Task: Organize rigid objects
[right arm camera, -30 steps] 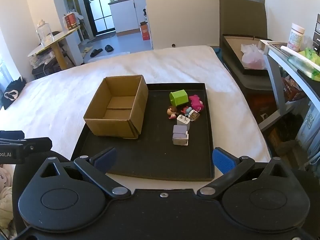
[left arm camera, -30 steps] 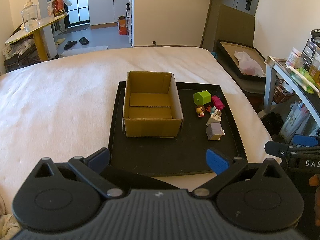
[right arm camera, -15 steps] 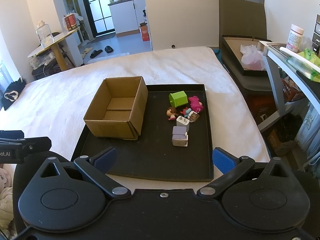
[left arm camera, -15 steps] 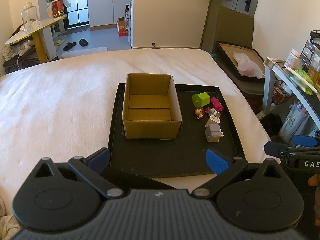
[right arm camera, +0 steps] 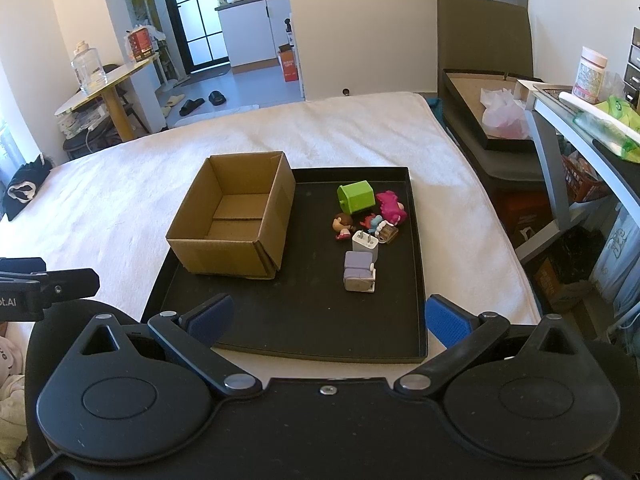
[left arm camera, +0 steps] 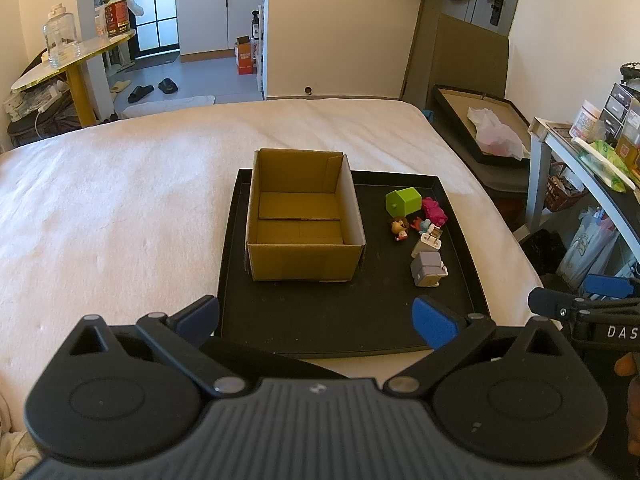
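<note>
1. Toys sit in a tight cluster on the right side of the black tray (right arm camera: 416, 280), which lies on the bed (right arm camera: 120, 200); the open box (right arm camera: 236, 224) stands on the tray's left side, with nothing in it that I can see.
2. My left hand-held gripper (left arm camera: 316, 322) and right hand-held gripper (right arm camera: 328, 322) both hang short of the tray's near edge, fingers spread wide, holding nothing.
3. Nearest to me is the grey block (right arm camera: 359, 272), with the white charger (right arm camera: 365, 243) touching or just behind it. If I close on the block carelessly, I judge a finger could catch the charger and drag it along.
4. Further back, the green cube (right arm camera: 357, 197), pink toy (right arm camera: 392, 207) and small doll (right arm camera: 342, 227) crowd together. Reaching over the front items risks knocking them about.
5. The doll looks small and rounded; it may squirt out of the pads if I pinch off-centre.
6. The box looks light, so bumping its wall on a drop could slide it.
7. The bed is soft, so pressing down may tilt the tray.
</note>
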`<move>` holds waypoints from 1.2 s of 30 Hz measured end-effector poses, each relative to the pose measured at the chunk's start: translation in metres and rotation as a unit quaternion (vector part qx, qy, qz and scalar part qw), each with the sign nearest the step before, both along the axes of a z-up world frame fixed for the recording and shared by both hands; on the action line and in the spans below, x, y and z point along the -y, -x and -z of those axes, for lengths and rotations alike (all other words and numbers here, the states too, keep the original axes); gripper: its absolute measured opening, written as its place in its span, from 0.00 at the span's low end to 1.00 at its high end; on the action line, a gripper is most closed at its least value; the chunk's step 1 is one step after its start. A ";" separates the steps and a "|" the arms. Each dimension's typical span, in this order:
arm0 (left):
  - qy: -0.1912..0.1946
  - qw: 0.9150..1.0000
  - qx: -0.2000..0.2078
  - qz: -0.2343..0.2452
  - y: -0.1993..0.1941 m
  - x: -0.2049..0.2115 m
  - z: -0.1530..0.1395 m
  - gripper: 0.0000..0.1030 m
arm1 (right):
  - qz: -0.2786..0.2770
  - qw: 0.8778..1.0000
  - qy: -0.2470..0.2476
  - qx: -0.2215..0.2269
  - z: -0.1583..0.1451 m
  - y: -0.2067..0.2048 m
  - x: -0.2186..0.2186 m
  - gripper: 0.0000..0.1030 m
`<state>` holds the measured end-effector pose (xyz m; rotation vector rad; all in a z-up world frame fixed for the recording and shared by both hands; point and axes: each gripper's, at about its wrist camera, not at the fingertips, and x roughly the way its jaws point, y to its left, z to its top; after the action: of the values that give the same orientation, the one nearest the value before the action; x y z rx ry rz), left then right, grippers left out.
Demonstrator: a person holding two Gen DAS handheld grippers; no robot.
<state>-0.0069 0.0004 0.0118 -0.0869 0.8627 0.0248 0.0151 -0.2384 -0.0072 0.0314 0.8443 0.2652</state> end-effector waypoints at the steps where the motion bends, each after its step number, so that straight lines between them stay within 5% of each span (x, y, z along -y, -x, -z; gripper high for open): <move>1: 0.000 1.000 0.000 0.000 0.000 0.000 0.000 0.99 | 0.000 1.000 0.000 0.000 0.000 0.000 0.000 1.00; 36: 0.007 1.000 0.000 -0.003 -0.003 -0.006 0.001 0.99 | 0.011 1.000 -0.010 -0.001 -0.001 -0.004 0.004 1.00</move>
<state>-0.0043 0.0065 0.0109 -0.1019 0.8636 0.0246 0.0188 -0.2429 -0.0064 0.0588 0.8425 0.2527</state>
